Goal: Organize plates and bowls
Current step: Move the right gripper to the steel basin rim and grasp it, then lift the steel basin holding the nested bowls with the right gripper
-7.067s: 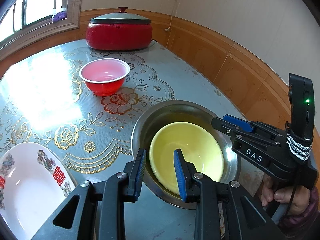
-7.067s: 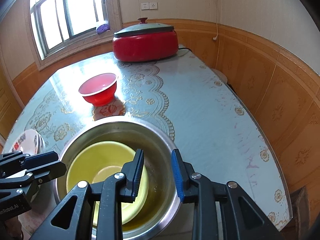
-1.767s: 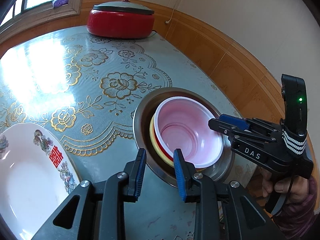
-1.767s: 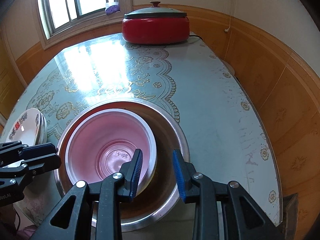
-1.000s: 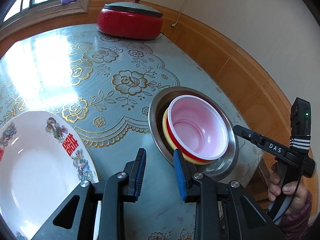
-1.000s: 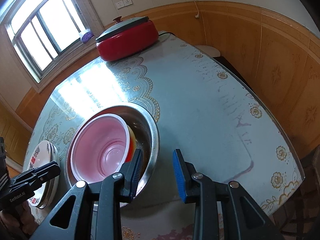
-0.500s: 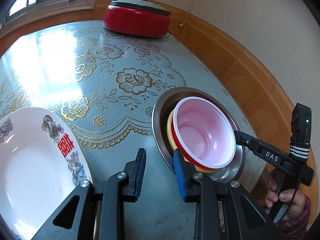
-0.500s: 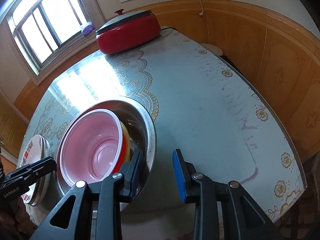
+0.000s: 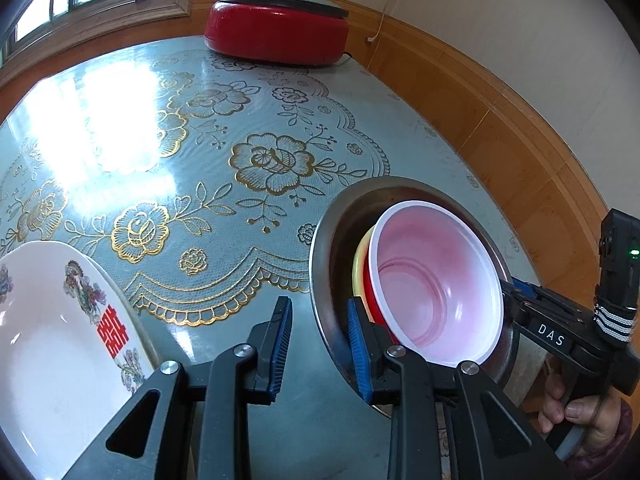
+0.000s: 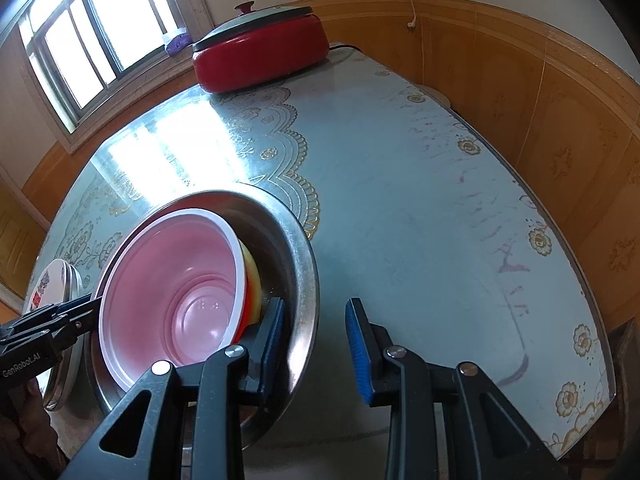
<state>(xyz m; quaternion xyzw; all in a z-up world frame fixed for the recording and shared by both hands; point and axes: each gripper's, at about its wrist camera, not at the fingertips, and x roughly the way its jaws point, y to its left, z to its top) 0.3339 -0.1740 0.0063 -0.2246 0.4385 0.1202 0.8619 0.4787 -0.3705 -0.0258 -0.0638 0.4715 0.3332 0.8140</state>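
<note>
Shiny metal is what both grippers are reaching for. A big steel bowl (image 9: 332,264) sits near the front edge of the table (image 9: 200,120). Inside it is a yellow bowl (image 9: 360,264), and inside that a red bowl (image 9: 436,288) with a pink inside. All three are stacked up.

The left gripper (image 9: 320,340) has its jaws spread, one blue pad inside the steel bowl's rim and one outside. The right gripper (image 10: 316,340) does the same on the other side of the rim. Neither one is pinching yet; I can see a gap by each pad.

I think the plan is to lift the whole stack with two grippers. To do it well, both should slide a bit lower so the rim sits deep between the pads. Then both should squeeze at the same time and lift at the same speed, so the bowl stays flat. If one side goes up first, the red bowl could slide out.

A white plate (image 9: 48,340) with a red mark lies just to the left, with another plate under it. A red pot (image 9: 276,28) with a lid sits far back.
</note>
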